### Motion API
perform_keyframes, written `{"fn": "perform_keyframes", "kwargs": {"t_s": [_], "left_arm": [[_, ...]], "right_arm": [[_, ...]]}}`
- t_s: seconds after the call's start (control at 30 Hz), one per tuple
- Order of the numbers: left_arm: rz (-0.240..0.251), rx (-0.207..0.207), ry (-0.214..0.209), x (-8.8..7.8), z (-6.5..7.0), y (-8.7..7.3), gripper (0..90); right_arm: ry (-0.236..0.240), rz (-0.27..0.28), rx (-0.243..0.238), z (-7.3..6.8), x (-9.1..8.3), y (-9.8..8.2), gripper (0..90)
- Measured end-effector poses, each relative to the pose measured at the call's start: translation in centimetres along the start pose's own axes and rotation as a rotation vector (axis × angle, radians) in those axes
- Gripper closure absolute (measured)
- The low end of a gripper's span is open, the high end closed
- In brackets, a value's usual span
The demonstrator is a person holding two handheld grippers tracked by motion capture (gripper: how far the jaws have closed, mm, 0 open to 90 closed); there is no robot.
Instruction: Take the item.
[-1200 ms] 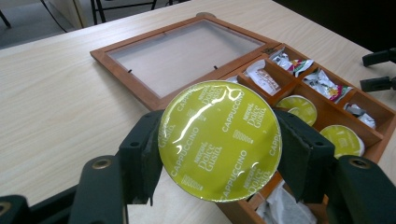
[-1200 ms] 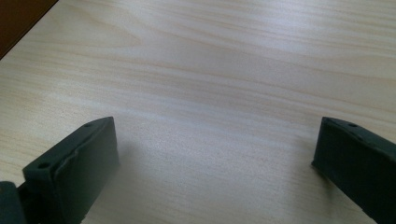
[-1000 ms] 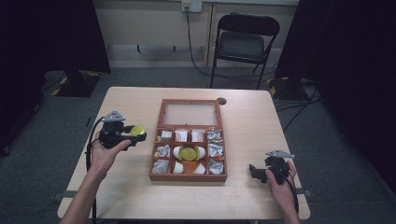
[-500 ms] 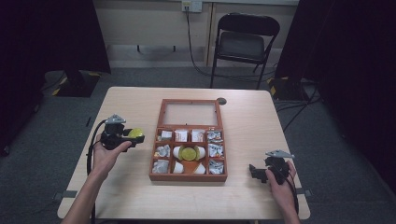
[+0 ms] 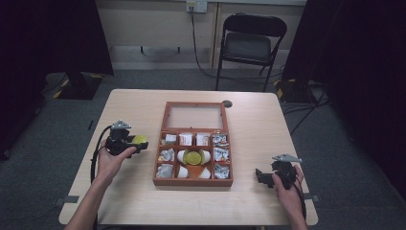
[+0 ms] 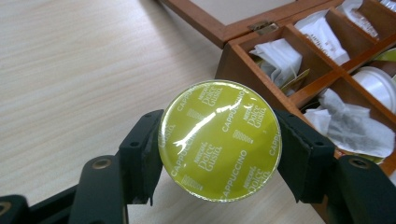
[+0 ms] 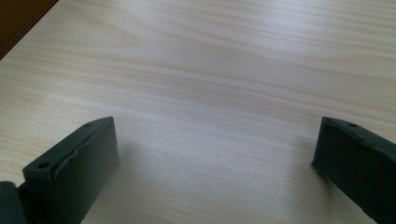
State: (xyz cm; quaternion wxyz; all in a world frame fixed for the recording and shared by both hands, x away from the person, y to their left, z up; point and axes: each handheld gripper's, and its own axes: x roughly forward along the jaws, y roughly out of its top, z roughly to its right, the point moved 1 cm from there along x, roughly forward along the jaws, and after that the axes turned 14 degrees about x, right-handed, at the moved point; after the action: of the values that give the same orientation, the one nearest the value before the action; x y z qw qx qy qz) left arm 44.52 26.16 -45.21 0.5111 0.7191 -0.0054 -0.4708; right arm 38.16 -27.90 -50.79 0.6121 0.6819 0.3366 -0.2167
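Over the table (image 6: 70, 70), the left claw (image 6: 219, 140) clamps the green capsule (image 6: 219, 140).

Glossy yellow-green foil on the capsule (image 6: 219, 140), smooth and mirror-like, with white print, clamped between matt black plastic jaws of the left gripper (image 6: 219, 161). Pale wood-grain table (image 7: 224, 70), smooth with soft satin shine; reddish-brown varnished wooden box (image 5: 194, 143) at 3 o'clock of the capsule, with small brass-looking metal hinge (image 6: 261, 27). Inside, crinkled white paper sachets (image 6: 280, 58) and smooth white plastic cup (image 6: 378, 81).
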Motion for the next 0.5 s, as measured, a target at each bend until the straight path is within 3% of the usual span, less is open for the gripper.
{"fn": "perform_keyframes", "kwargs": {"t_s": [0.5], "left_arm": [[-0.058, 0.011, -0.002, 1.5, 0.4, -0.6, 37.8]], "right_arm": [[0.000, 0.000, 0.000, 0.0, 0.0, 0.0, 0.0]]}}
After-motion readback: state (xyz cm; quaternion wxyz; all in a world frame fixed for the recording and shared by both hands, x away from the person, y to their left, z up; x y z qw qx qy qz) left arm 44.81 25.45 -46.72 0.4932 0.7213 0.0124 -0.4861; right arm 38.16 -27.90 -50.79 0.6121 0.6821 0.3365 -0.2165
